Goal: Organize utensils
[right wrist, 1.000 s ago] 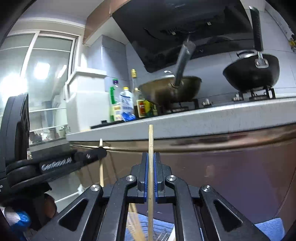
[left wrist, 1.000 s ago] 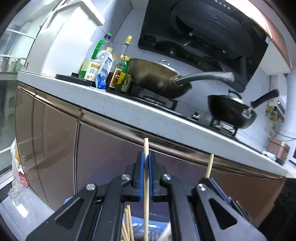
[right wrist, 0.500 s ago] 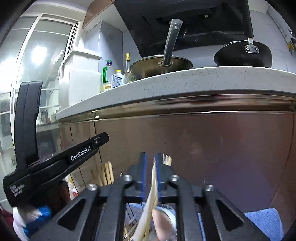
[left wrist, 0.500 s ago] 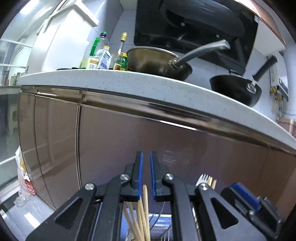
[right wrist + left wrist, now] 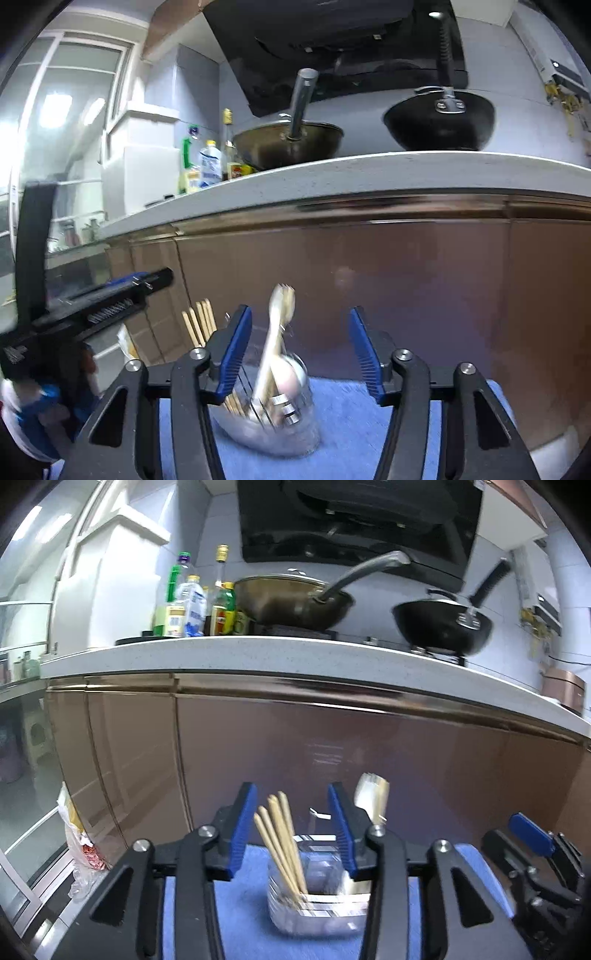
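A clear utensil holder stands on a blue mat. Several wooden chopsticks lean in its left part, and a pale fork stands at its right. My left gripper is open and empty, just above and behind the holder. In the right wrist view the same holder holds the fork, a spoon and the chopsticks. My right gripper is open and empty over it. The left gripper shows at the left there.
Brown cabinet doors rise right behind the mat under a white countertop. On it stand a wok, a black pan and several bottles. A plastic bag lies on the floor at left.
Both grippers were shut on a chopstick each a second ago. They lowered to the holder, opened and released the chopsticks into it, then drew back with jaws wide.
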`<state>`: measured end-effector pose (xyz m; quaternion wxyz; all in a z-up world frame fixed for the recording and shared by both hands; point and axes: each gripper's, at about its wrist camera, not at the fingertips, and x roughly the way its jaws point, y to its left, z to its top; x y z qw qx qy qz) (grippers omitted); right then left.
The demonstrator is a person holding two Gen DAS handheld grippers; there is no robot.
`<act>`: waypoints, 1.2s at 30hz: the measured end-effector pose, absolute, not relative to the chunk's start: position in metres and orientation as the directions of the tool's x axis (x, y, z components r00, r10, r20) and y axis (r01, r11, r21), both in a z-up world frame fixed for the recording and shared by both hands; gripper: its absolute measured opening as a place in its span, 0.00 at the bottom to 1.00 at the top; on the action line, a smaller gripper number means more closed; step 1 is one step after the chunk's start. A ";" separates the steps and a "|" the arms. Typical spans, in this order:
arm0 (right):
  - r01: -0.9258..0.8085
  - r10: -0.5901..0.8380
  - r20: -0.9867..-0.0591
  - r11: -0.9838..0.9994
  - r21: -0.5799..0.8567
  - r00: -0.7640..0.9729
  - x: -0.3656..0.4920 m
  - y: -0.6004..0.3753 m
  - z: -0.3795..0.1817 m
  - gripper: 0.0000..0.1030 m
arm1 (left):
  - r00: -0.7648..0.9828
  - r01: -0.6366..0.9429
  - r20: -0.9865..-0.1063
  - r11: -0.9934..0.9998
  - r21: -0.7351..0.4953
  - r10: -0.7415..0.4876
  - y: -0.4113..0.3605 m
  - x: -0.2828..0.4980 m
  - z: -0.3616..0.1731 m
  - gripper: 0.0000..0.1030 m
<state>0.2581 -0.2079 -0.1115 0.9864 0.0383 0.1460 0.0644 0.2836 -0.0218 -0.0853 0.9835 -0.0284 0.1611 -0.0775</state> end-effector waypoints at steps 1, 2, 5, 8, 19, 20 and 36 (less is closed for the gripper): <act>-0.093 0.115 -0.295 0.992 0.089 0.949 0.250 -0.210 -0.112 0.61 | 0.926 0.177 -0.323 0.980 -0.091 -0.197 -0.023 0.276 -0.083 0.39; -0.067 0.089 -0.307 0.994 0.084 0.947 0.242 -0.213 -0.113 0.65 | 0.916 0.204 -0.330 0.974 -0.103 -0.227 -0.025 0.270 -0.082 0.40; -0.005 0.027 -0.337 0.998 0.064 0.941 0.217 -0.221 -0.113 0.73 | 0.870 0.308 -0.353 0.938 -0.159 -0.345 -0.029 0.251 -0.082 0.41; 0.060 -0.050 -0.355 0.998 0.017 0.933 0.190 -0.225 -0.110 0.77 | 0.821 0.398 -0.362 0.897 -0.190 -0.441 -0.036 0.229 -0.085 0.41; 0.165 -0.177 -0.361 0.984 -0.063 0.916 0.109 -0.235 -0.098 0.83 | 0.697 0.562 -0.373 0.790 -0.245 -0.612 -0.059 0.163 -0.089 0.42; 0.173 -0.184 -0.360 0.983 -0.062 0.915 0.103 -0.237 -0.096 0.83 | 0.705 0.554 -0.384 0.801 -0.228 -0.597 -0.061 0.157 -0.088 0.43; 0.193 -0.200 -0.279 0.980 -0.051 0.939 0.049 -0.241 -0.063 0.92 | 0.944 0.215 -0.263 0.976 0.038 -0.198 -0.051 0.085 -0.049 0.67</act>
